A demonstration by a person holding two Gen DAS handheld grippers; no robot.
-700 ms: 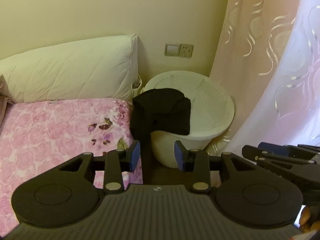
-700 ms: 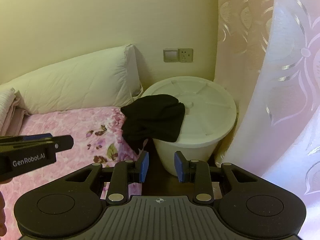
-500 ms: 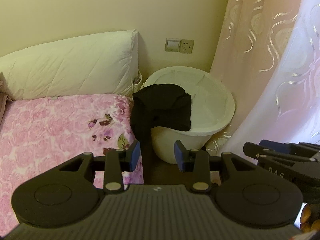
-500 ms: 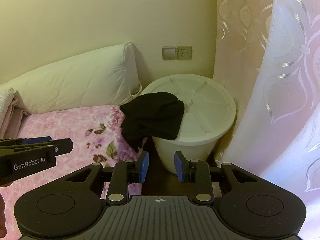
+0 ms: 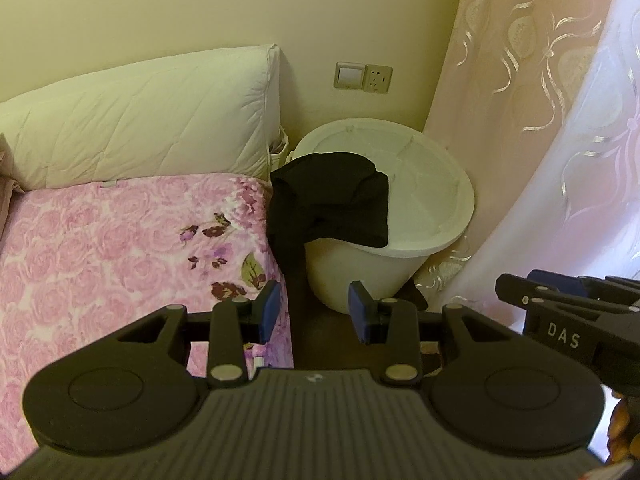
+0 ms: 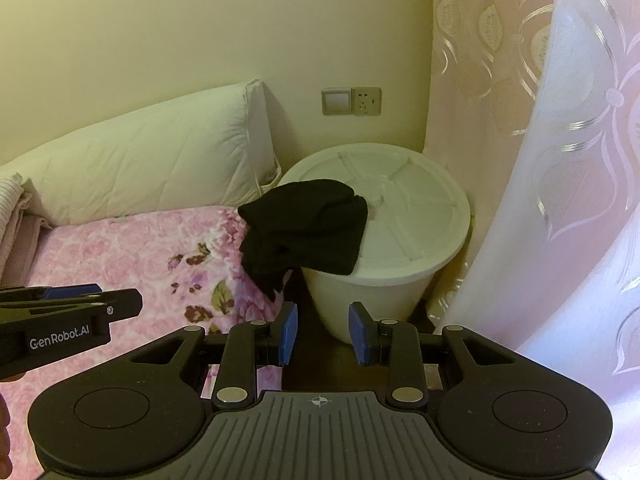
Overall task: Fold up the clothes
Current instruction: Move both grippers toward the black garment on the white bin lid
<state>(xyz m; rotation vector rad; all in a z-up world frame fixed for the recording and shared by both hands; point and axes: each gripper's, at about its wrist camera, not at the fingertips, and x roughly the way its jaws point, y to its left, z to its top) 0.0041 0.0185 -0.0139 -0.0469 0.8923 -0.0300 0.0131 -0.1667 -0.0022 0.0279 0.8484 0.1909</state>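
A crumpled black garment (image 5: 332, 200) (image 6: 308, 232) lies draped over the left edge of a white lidded bucket (image 5: 420, 204) (image 6: 412, 224), hanging down between it and the bed. My left gripper (image 5: 314, 314) is open and empty, held short of the garment, below it. My right gripper (image 6: 322, 332) is likewise open and empty, a little nearer the bucket's base. Each gripper shows in the other's view, the left gripper (image 6: 60, 312) from the side at the left edge and the right gripper (image 5: 560, 300) at the right edge.
A bed with a pink rose-patterned cover (image 5: 120, 248) (image 6: 132, 260) fills the left, a white pillow (image 5: 140, 120) (image 6: 140, 168) at its head. Sheer patterned curtains (image 5: 540, 120) (image 6: 560, 160) hang close on the right. A wall switch and socket (image 5: 362, 77) sit above the bucket.
Both grippers have lifted and tilted a little, so the bucket and garment sit slightly lower and closer in both views. The jaws stay open; the garment has not moved.
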